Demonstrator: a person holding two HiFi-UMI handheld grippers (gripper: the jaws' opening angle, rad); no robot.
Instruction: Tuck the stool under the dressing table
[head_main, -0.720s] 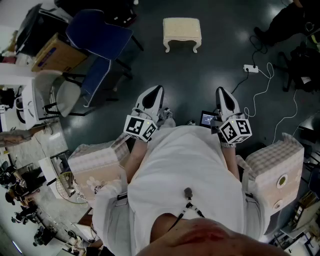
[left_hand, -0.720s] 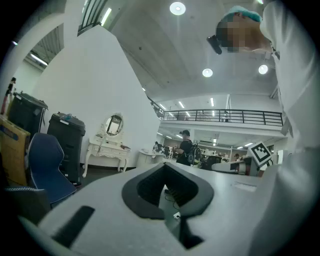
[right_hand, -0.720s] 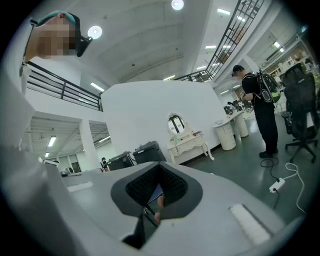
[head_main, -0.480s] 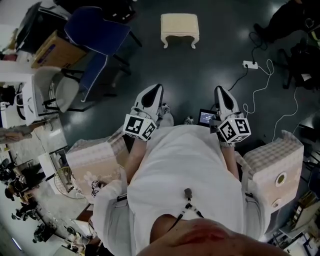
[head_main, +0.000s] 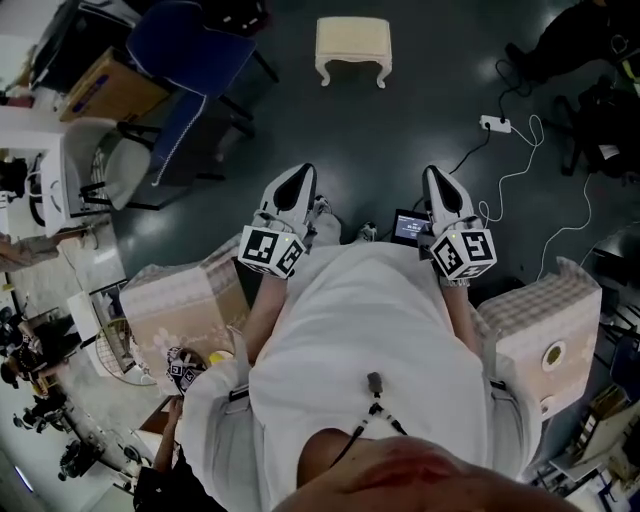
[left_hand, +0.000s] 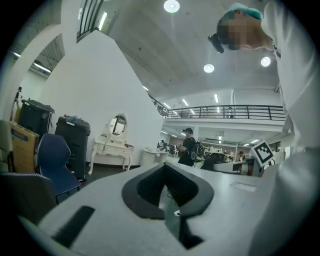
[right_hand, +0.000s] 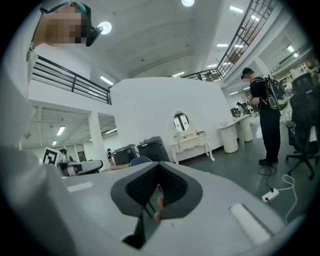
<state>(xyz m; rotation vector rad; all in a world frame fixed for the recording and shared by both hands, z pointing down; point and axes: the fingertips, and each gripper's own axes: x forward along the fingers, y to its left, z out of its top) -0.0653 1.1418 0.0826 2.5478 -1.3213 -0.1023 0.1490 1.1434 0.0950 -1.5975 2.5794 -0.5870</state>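
Observation:
The cream stool (head_main: 352, 45) with curved legs stands on the dark floor at the top of the head view, well ahead of both grippers. My left gripper (head_main: 303, 172) and right gripper (head_main: 436, 174) are held side by side in front of my body, pointing towards the stool. Both are shut with nothing between the jaws. The white dressing table with an oval mirror (left_hand: 112, 145) stands against the far white wall in the left gripper view. The right gripper view shows the dressing table (right_hand: 192, 142) too. My left gripper (left_hand: 167, 200) and right gripper (right_hand: 155, 197) fill the lower part of their own views.
A blue chair (head_main: 185, 50) and a cardboard box (head_main: 105, 90) stand left of the stool. A power strip (head_main: 495, 124) with a white cable lies to the right. Checked padded blocks (head_main: 185, 300) (head_main: 540, 320) flank me. A person (right_hand: 265, 120) stands at right; black bins (left_hand: 72, 145) stand beside the dressing table.
The stool, the floor and both grippers have slid upward in the head view. The grippers stay side by side and shut.

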